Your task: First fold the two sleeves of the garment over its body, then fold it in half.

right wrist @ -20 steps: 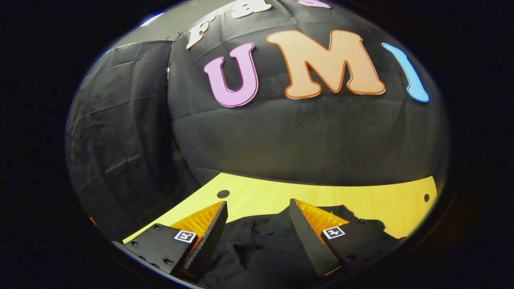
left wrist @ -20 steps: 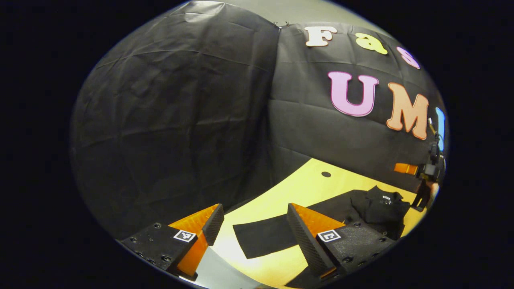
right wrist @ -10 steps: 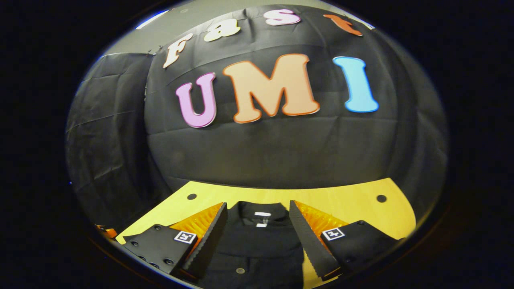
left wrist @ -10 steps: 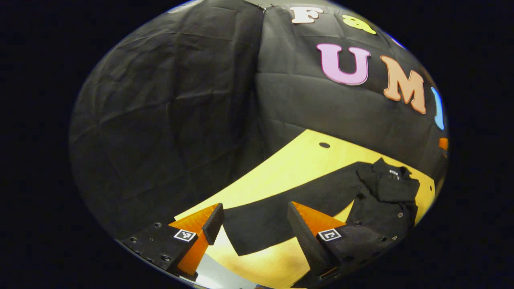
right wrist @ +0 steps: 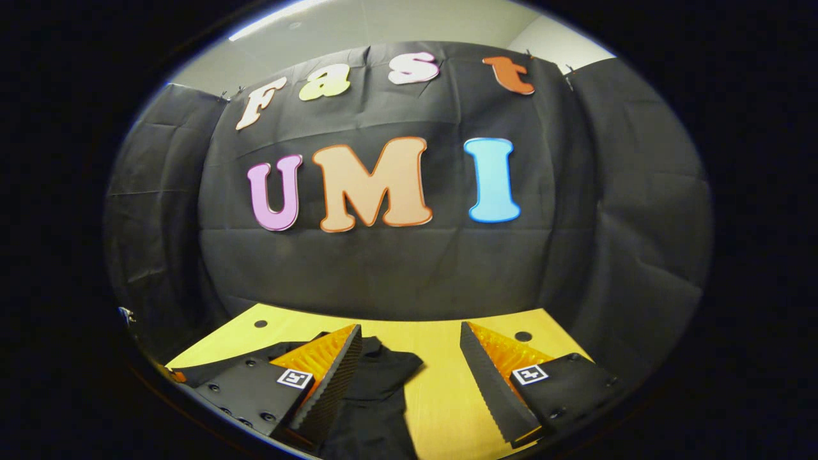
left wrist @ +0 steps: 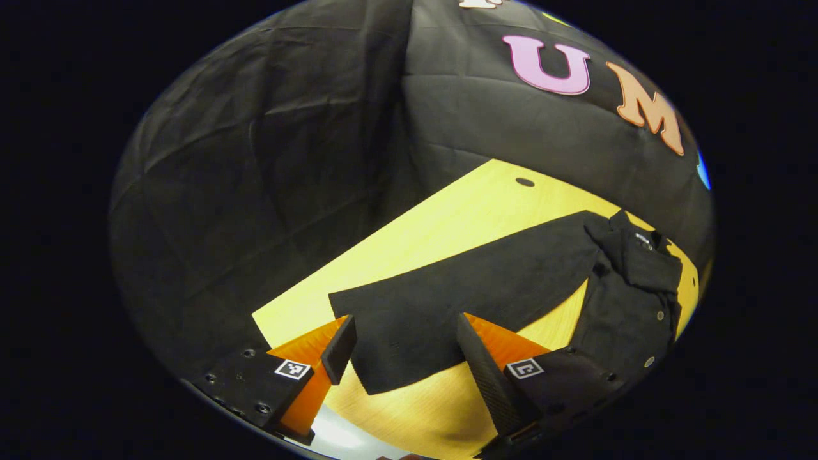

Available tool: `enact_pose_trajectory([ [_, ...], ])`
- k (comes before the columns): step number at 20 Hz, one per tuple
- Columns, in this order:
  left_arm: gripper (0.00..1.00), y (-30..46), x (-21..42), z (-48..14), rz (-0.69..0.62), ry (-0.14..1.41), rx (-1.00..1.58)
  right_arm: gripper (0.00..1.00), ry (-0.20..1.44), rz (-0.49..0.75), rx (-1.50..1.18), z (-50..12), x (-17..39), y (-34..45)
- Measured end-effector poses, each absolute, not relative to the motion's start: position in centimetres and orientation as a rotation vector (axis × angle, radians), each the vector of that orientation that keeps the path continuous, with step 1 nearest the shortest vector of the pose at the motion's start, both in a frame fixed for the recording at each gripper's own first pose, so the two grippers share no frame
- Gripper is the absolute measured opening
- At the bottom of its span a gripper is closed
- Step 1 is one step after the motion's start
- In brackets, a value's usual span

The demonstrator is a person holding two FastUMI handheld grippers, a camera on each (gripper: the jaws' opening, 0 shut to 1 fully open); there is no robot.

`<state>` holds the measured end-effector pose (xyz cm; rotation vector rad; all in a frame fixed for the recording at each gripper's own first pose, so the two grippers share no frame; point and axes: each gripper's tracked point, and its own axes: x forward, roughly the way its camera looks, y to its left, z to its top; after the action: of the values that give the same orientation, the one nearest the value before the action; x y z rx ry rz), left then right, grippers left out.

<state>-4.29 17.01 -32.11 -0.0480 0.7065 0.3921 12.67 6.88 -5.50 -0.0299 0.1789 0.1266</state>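
A black buttoned garment lies on the yellow table (left wrist: 441, 220). In the left gripper view its body (left wrist: 623, 319) and collar (left wrist: 645, 252) are at the right. One long sleeve (left wrist: 473, 287) stretches flat toward me. My left gripper (left wrist: 406, 358) is open, and the sleeve's cuff end lies between its fingers, below them. In the right gripper view the garment (right wrist: 383, 377) sits at the lower left, partly behind the left finger. My right gripper (right wrist: 409, 390) is open above the bare table beside the cloth, with nothing between its fingers.
The black cloth wall closes the table's far and left sides. Small round holes mark the tabletop (left wrist: 524, 182) (right wrist: 523, 336). The table's near edge runs just under my left gripper.
The left gripper has tipped down and come forward until the sleeve's cuff sits between its fingers. The right gripper has swung right, off the collar, so the garment now lies to its left.
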Motion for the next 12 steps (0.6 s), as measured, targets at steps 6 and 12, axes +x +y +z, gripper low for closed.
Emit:
enact_pose_trajectory([
  [6,0.95,17.9,-5.8,-35.2,0.4,0.774,-0.028,0.94,0.148,0.042,-0.004,-4.7,11.3,3.8],
  [12,0.95,17.8,-6.4,-36.1,0.382,0.765,-0.034,0.97,0.182,0.022,0.019,-5.8,10.1,2.7],
])
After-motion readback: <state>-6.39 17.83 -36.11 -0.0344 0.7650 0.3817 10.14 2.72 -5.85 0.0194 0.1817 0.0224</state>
